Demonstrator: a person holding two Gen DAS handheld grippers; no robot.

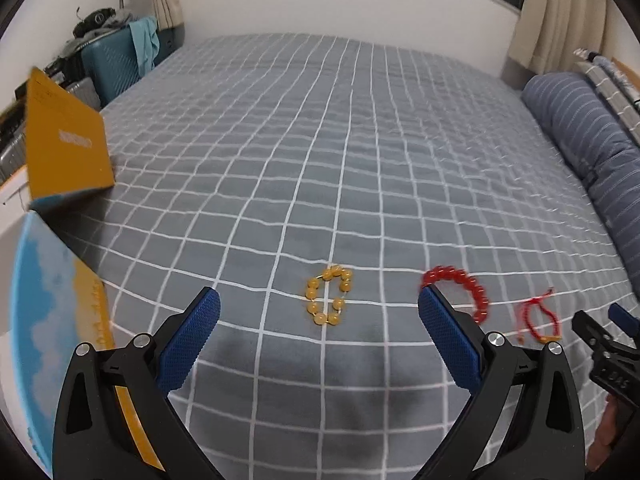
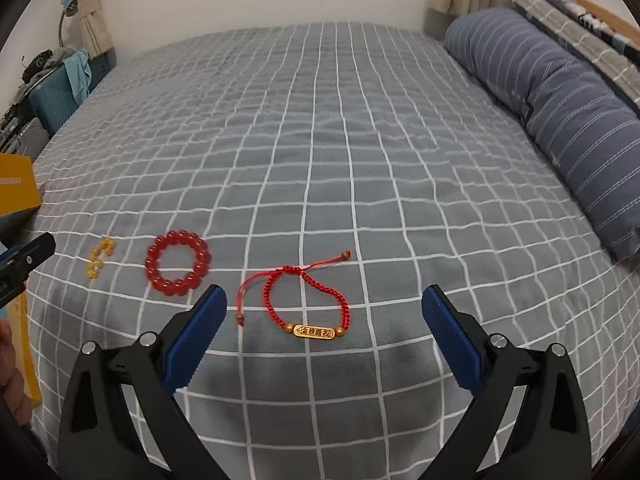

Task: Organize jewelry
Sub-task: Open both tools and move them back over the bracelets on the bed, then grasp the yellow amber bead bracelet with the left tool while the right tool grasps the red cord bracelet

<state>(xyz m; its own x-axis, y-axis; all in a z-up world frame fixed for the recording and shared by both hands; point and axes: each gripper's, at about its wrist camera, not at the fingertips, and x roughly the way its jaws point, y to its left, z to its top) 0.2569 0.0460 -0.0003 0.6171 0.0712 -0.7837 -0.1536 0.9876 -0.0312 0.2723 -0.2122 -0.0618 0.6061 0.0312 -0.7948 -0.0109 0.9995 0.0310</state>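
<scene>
Three bracelets lie in a row on the grey checked bed cover (image 1: 320,140) (image 2: 320,140). A yellow bead bracelet (image 1: 329,295) (image 2: 98,258) lies just ahead of my left gripper (image 1: 319,300), which is open and holds nothing. To its right is a red bead bracelet (image 1: 460,284) (image 2: 178,261), partly hidden in the left wrist view by the right fingertip (image 1: 430,300). A red woven cord bracelet with a gold tag (image 2: 308,300) (image 1: 538,318) lies between the fingers of my open right gripper (image 2: 324,304), which is also empty.
An open orange box (image 1: 66,146) (image 2: 16,188) with a blue and orange base (image 1: 48,300) stands at the left edge of the bed. A blue striped pillow (image 1: 592,148) (image 2: 560,104) lies along the right side. A teal suitcase (image 1: 110,64) and clutter sit beyond the left edge.
</scene>
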